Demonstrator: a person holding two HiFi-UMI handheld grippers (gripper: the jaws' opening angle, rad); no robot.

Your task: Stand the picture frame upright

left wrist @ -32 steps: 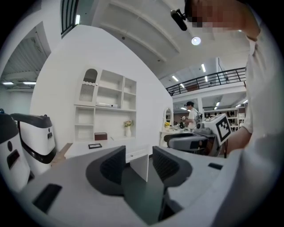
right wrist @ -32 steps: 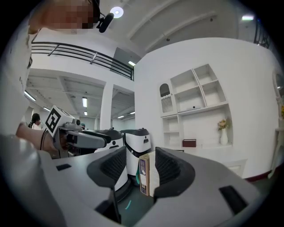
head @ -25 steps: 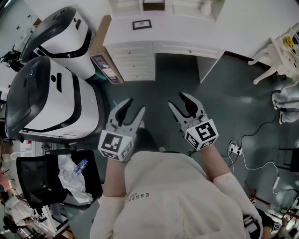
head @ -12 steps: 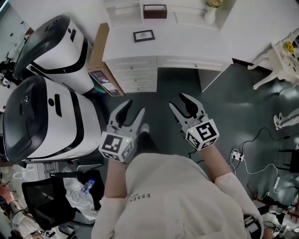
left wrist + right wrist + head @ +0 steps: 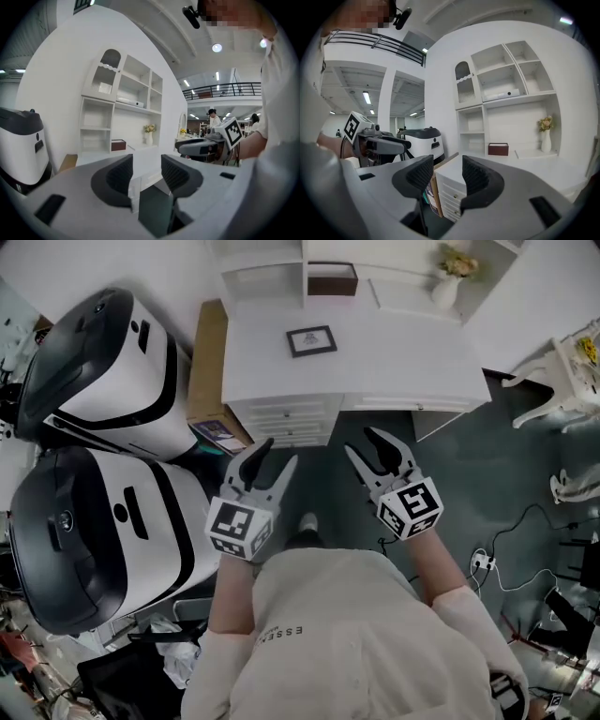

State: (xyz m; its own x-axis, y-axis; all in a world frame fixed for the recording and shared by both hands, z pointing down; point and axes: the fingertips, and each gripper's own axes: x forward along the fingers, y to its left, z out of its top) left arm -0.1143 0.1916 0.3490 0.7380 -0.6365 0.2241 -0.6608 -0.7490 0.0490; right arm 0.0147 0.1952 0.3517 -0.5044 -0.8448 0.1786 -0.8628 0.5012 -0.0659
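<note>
Since a second ago the whole scene has slid toward the person. The two white-and-black machines (image 5: 103, 381), once level with the left gripper (image 5: 280, 449), now sit beside and behind it on its outer side. The white desk (image 5: 394, 371), then far ahead across open floor, now has its front edge just ahead of both sets of jaws. The cardboard box (image 5: 208, 352) leaning at the desk's end stands ahead of the left gripper, to its outer side. The left gripper and the right gripper (image 5: 359, 440) keep the same pose side by side, each with its jaws parted and nothing between them; beyond the right jaws the desk drawers show. The picture frame (image 5: 311, 340) lies flat on the desk top, ahead of and between the two grippers, well apart from both, and nearer than before. Behind it a brown box (image 5: 332, 279) sits in the shelf unit, and a vase (image 5: 448, 287) of flowers stands ahead of the right gripper. The only legible writing is lettering beginning "ESSE" on the person's shirt (image 5: 309, 643); the frame's print is too small to read.
</note>
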